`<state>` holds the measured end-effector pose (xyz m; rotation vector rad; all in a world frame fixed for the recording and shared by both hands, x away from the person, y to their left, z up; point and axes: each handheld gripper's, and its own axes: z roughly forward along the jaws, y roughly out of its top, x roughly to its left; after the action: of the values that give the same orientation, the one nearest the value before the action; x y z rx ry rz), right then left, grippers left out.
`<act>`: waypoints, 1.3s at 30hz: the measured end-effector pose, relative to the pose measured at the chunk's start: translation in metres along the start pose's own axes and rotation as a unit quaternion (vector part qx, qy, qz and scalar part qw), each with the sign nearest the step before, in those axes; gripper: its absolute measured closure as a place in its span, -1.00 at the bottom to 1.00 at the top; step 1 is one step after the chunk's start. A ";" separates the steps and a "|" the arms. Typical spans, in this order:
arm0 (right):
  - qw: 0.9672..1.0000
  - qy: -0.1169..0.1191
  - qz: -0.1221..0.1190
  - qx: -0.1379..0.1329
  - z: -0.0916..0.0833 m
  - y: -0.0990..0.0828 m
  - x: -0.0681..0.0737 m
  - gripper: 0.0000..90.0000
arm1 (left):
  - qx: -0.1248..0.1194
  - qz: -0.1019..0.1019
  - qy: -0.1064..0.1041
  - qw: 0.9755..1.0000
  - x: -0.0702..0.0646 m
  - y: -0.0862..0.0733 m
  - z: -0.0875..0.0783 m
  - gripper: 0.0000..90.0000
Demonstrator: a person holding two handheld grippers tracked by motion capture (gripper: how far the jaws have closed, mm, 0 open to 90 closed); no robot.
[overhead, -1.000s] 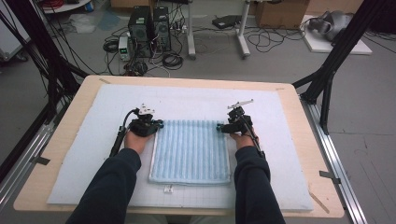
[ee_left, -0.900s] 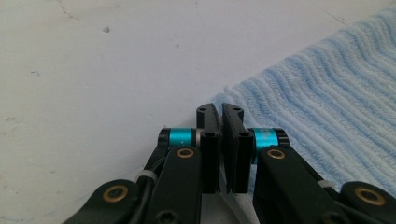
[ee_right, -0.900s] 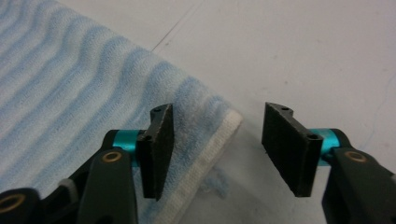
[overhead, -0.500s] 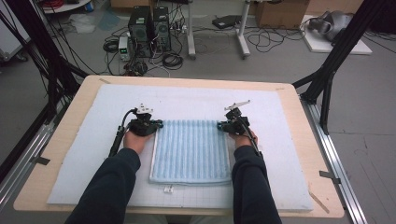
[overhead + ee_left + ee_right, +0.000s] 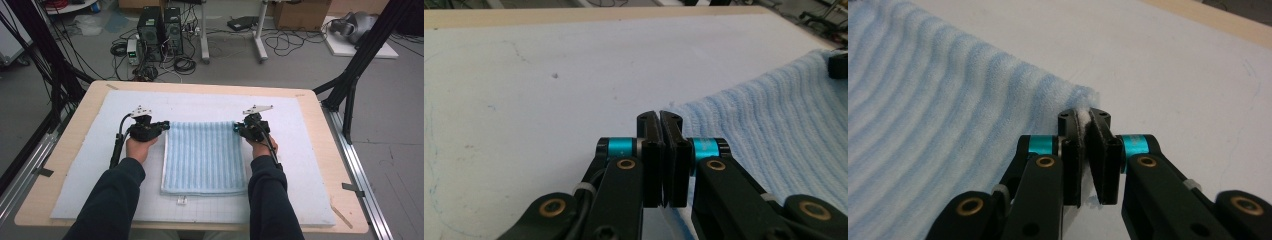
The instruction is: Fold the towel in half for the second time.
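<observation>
- The blue towel (image 5: 205,157) is lying flat mid-counter on the white mat (image 5: 310,165), its long axis running twelve to six
- The right claw (image 5: 1089,120) is pinching the towel's one o'clock corner
- The left claw (image 5: 659,120) is sitting closed at the eleven o'clock corner, perhaps gripping cloth; the edge is hidden
- Both hands are sitting equally near

your left gripper (image 5: 162,126) sits low with its jaws pressed together; your right gripper (image 5: 237,128) is pinched closed too, both forearms reaching forward side by side.
</observation>
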<state>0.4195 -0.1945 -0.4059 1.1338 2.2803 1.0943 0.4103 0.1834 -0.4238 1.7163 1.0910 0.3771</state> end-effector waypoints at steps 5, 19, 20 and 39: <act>1.000 0.001 -0.004 -0.031 -0.017 0.005 0.004 0.88 | -0.017 0.000 -0.014 1.000 -0.002 0.005 -0.010 0.95; 0.997 0.019 -0.007 -0.068 -0.045 -0.010 0.016 0.86 | -0.050 0.008 -0.050 0.997 -0.017 -0.002 -0.038 0.94; 0.997 0.021 -0.009 -0.074 -0.047 -0.011 0.018 0.86 | -0.053 0.007 -0.053 0.997 -0.018 -0.003 -0.040 0.94; 0.994 0.062 -0.018 -0.090 -0.082 -0.058 0.046 0.85 | -0.052 0.040 -0.089 0.994 -0.050 -0.043 -0.083 0.94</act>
<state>0.3119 -0.2196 -0.3985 0.9750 2.2300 1.3599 0.3054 0.1951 -0.4139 1.6701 0.8608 0.3195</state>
